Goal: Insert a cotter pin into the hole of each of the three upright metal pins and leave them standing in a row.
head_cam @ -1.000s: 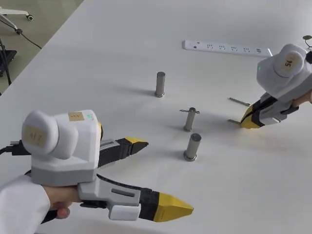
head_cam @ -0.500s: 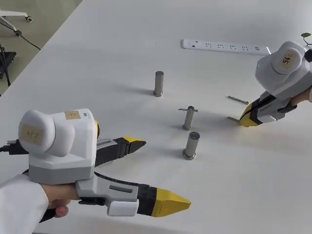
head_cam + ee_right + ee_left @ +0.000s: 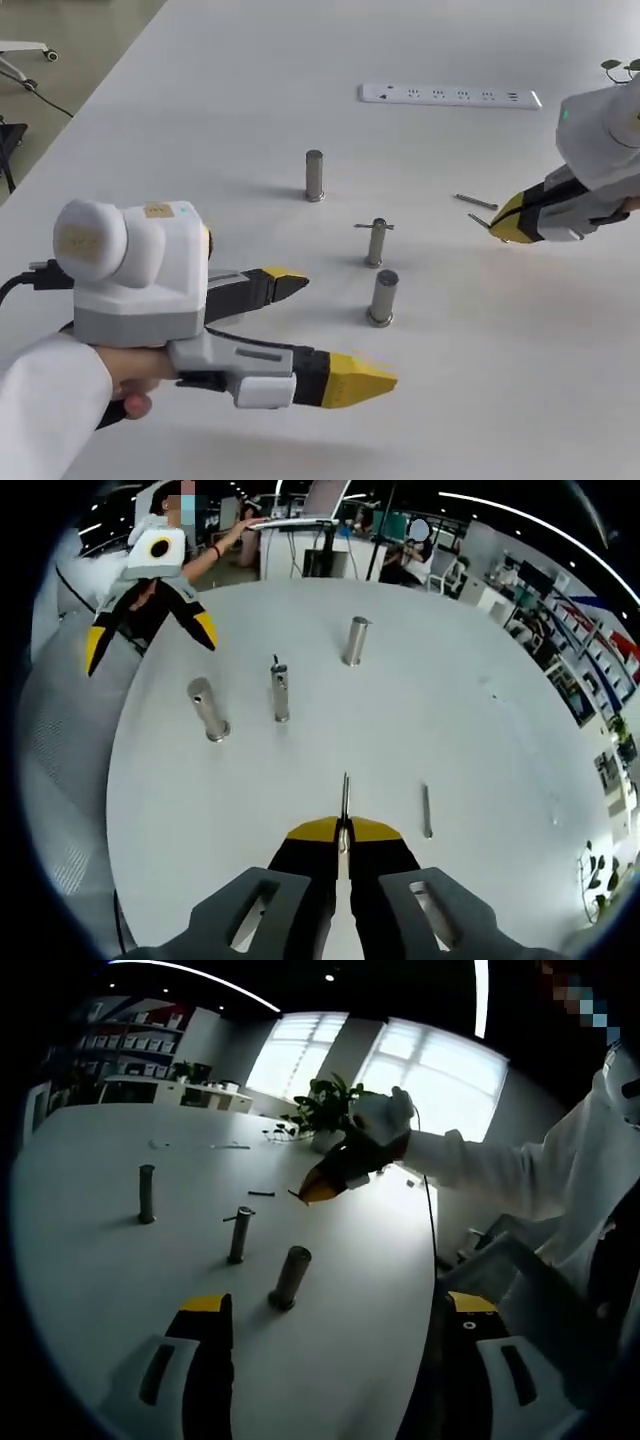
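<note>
Three upright metal pins stand on the white table: a far pin (image 3: 314,175), a middle pin (image 3: 376,242) with a cotter pin through its top, and a near pin (image 3: 382,297). My right gripper (image 3: 497,222) hovers right of them, shut on a cotter pin (image 3: 345,798) that sticks out from its tips. A second loose cotter pin (image 3: 476,201) lies on the table just beyond it. My left gripper (image 3: 335,330) is held open at the near left, nothing between its fingers. In the left gripper view the pins (image 3: 237,1236) stand ahead and the right gripper (image 3: 322,1185) hangs beyond them.
A white power strip (image 3: 450,96) lies at the table's far side. The table's left edge (image 3: 90,100) drops to the floor. A small plant (image 3: 622,68) sits at the far right.
The right gripper has lifted off the table and drawn right with the cotter pin in its tips. The left gripper has hardly moved; the camera has shifted a little.
</note>
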A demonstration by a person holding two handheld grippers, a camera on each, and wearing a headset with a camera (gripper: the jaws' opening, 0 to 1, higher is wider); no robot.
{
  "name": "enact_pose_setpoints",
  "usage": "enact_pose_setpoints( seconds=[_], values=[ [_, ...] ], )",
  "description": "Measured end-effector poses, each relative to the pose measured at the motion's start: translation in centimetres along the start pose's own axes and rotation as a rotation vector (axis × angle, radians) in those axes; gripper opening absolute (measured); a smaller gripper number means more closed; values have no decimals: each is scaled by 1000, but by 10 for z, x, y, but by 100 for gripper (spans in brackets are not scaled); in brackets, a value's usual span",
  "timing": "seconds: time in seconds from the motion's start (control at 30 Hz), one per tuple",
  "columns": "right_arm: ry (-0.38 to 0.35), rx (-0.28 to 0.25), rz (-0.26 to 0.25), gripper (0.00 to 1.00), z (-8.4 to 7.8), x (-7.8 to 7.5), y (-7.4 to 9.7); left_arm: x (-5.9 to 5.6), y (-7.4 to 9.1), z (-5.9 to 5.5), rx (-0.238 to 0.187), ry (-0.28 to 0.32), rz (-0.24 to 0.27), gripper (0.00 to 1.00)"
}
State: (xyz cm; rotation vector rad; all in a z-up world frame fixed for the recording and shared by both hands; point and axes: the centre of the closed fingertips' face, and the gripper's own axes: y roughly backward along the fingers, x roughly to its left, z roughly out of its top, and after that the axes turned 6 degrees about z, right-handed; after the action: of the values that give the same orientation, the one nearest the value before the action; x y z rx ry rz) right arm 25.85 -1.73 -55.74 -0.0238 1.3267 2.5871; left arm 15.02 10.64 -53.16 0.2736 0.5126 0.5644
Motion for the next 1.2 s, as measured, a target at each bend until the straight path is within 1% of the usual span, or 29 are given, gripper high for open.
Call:
enact_pose_setpoints(
  seconds=[0.03, 0.07, 0.1, 0.13, 0.2, 0.23, 0.27, 0.33, 0.37, 0.4, 0.43, 0.47, 0.5, 0.57, 0.6, 0.63, 0.67, 0.7, 0.8, 0.97, 1.0, 1.07, 1.1, 1.2],
  values=[
    [6, -10, -4, 0, 3, 4, 3, -1, -1, 4, -3, 13, -6, 81],
    [25, -33, -13, 0, 9, 8, 5, -4, -4, 12, -23, 32, -23, 78],
    [38, -37, -11, 0, 11, 12, 7, -6, -5, 18, -35, 43, -32, 75],
    [63, -49, -17, 0, 16, 16, 9, -6, -8, 27, -53, 61, -34, 71],
    [86, -72, -19, 0, 24, 25, 14, -5, -14, 37, -52, 99, -38, 67],
    [97, -81, -20, 0, 28, 29, 16, -4, -15, 39, -52, 102, -38, 65],
    [106, -86, -19, 0, 31, 31, 17, -4, -19, 44, -51, 117, -43, 63],
    [122, -103, -24, 0, 38, 37, 20, -4, -24, 51, -47, 138, -56, 58],
    [122, -114, -22, 0, 44, 42, 22, -4, -27, 56, -55, 145, -62, 55],
    [128, -130, -21, 0, 47, 42, 22, -5, -30, 61, -66, 148, -65, 52],
    [140, -146, -19, 0, 50, 38, 18, -5, -32, 66, -81, 155, -72, 49],
    [145, -149, -18, 0, 52, 41, 19, -8, -35, 71, -89, 180, -91, 47],
    [159, -160, -17, 0, 57, 46, 20, -11, -38, 73, -72, 208, -116, 46],
    [169, -179, -14, 0, 64, 54, 22, -11, -42, 73, -55, 214, -116, 42],
    [169, -187, -11, 0, 66, 57, 23, -11, -45, 70, -28, 225, -116, 40],
    [186, -199, -14, 0, 71, 61, 23, -12, -47, 68, -10, 251, -122, 36],
    [196, -199, -9, 0, 73, 65, 24, -15, -48, 66, 14, 285, -140, 33],
    [206, -199, -4, 0, 75, 68, 24, -14, -50, 65, 23, 301, -143, 29],
    [226, -207, 12, 0, 80, 76, 23, -14, -52, 61, 57, 320, -146, 23],
    [242, -206, 29, 0, 80, 81, 20, -16, -53, 57, 81, 338, -149, 14],
    [243, -206, 30, 0, 80, 82, 20, -15, -53, 57, 82, 352, -149, 12],
    [251, -205, 32, 0, 81, 83, 20, -14, -53, 56, 99, 391, -144, 8],
    [253, -204, 31, 0, 81, 83, 20, -14, -53, 55, 106, 399, -147, 6],
    [254, -204, 35, 0, 80, 84, 19, -16, -52, 52, 126, 407, -154, 6]
  ],
)
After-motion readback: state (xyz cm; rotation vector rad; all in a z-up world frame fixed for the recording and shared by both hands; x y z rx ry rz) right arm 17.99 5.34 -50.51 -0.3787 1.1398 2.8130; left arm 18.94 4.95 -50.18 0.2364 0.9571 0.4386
